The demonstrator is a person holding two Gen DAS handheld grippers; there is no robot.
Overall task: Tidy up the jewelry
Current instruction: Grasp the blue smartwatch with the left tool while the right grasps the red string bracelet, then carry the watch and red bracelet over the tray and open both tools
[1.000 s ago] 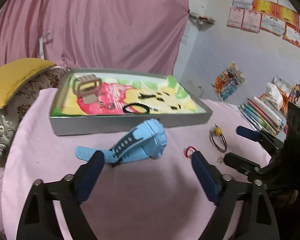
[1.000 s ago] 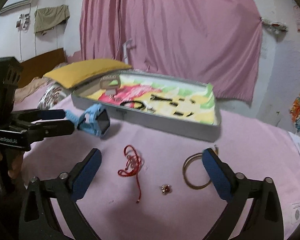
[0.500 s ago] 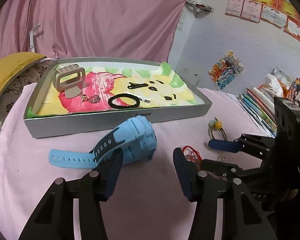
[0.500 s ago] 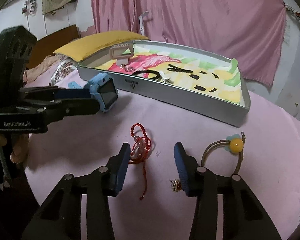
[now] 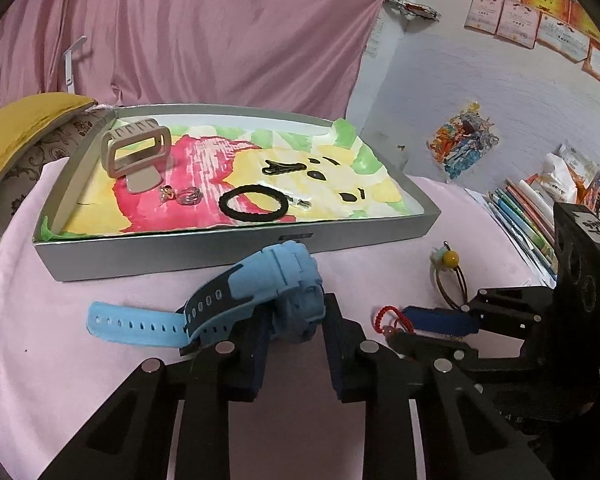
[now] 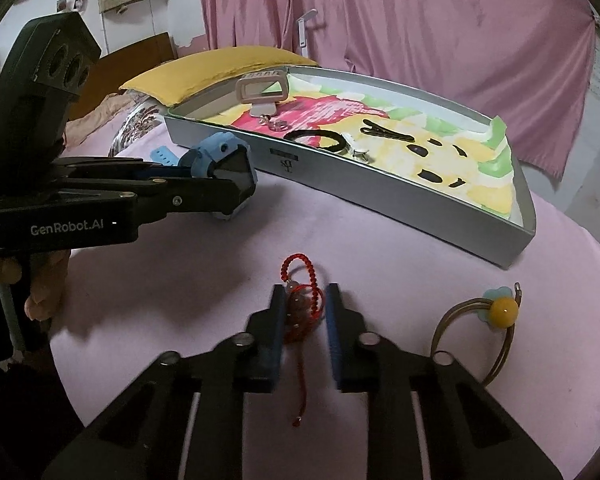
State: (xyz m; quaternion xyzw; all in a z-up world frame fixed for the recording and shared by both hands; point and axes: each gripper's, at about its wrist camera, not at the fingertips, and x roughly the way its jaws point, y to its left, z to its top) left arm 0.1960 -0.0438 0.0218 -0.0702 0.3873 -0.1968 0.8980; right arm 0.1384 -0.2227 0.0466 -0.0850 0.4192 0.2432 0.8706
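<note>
A blue watch (image 5: 276, 276) lies on the pink cloth just in front of the grey tray (image 5: 220, 246). My left gripper (image 5: 296, 312) is closing, and its pads press on the watch body from both sides; it also shows in the right wrist view (image 6: 236, 192). A red beaded bracelet (image 6: 300, 268) lies nearer on the cloth. My right gripper (image 6: 303, 292) is closing on its beaded part, pads touching it. The cord's tail trails toward me. In the tray lie a beige hair claw (image 5: 136, 152), a black hair tie (image 5: 254, 202) and small rings (image 5: 188, 196).
A hair tie with a yellow bead (image 6: 504, 310) lies on the cloth to the right of the bracelet. A yellow cushion (image 5: 20, 128) sits left of the tray, and books (image 5: 520, 216) are stacked at the right. A person's hand (image 6: 40, 292) holds the left gripper's handle.
Both grippers came forward and down while their jaws closed from wide open. The left one now clasps the watch body, and the right one clasps the red bracelet.
</note>
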